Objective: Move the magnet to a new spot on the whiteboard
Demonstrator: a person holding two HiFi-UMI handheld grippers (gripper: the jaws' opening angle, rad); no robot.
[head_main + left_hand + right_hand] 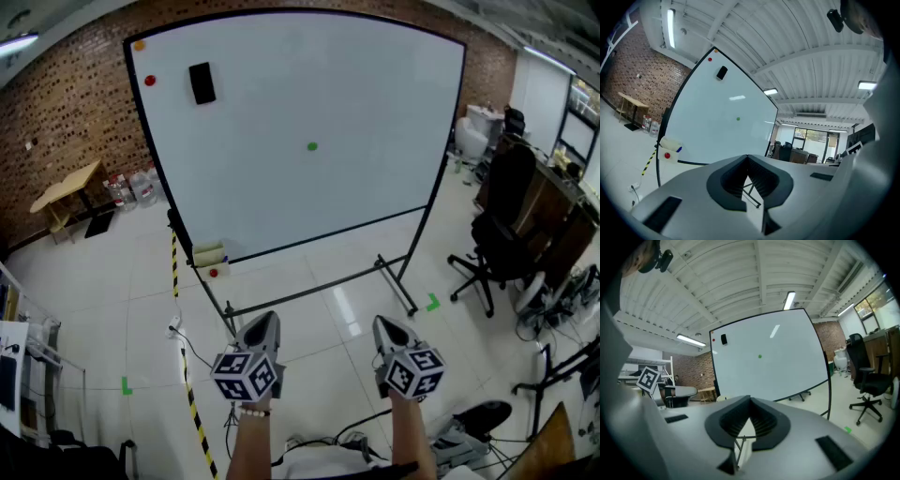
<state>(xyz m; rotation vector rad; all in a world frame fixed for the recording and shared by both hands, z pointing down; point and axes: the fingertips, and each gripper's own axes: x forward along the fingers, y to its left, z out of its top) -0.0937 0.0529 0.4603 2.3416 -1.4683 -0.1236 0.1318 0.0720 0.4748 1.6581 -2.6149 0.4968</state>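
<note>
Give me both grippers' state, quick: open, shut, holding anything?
Left gripper: closed, nothing between its jaws.
Right gripper: closed, nothing between its jaws.

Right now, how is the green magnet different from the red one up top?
The green magnet sits alone near the middle of the whiteboard; the red magnet is in its top left corner, beside a black eraser. One is green, the other red. Both are small round dots on the board.

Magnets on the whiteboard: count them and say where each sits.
3: orange magnet in the top left corner, red magnet just below it, green magnet near the middle. A red dot on the tray may be a fourth.
</note>
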